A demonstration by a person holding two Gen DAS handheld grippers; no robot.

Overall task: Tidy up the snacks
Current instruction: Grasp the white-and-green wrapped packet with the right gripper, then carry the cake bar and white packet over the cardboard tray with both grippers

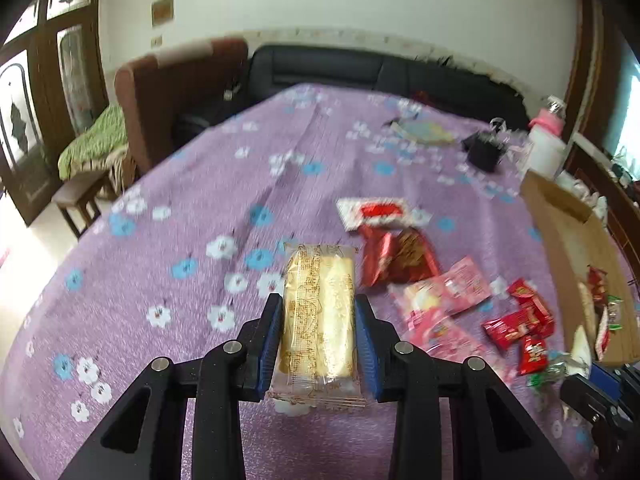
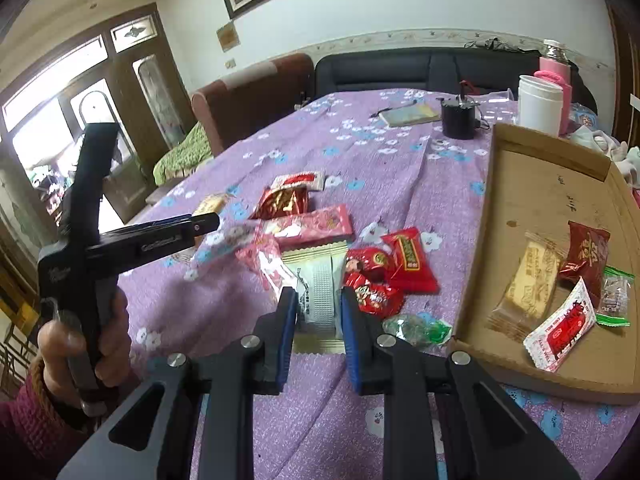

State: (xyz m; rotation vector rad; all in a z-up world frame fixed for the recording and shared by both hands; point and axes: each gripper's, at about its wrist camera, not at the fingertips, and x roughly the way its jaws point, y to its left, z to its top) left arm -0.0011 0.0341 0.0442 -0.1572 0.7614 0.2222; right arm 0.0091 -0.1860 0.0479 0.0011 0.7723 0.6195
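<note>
In the left wrist view, the left gripper (image 1: 319, 322) was clamped on a clear-wrapped pale biscuit (image 1: 320, 320), held above the purple flowered cloth (image 1: 168, 240); loose red packets (image 1: 520, 322) lay at 3 o'clock.

In the right wrist view, the right gripper (image 2: 319, 312) pinched a white snack pack (image 2: 318, 292); the cardboard tray (image 2: 532, 184) sat at 2 o'clock.

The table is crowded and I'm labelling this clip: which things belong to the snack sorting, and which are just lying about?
Belongs to the job:
- cardboard tray
- biscuit pack in left gripper
- white packet in right gripper
- red snacks
- pink packets

Lying about:
- black cup
- white jar
- notebook
- pink bottle
</note>
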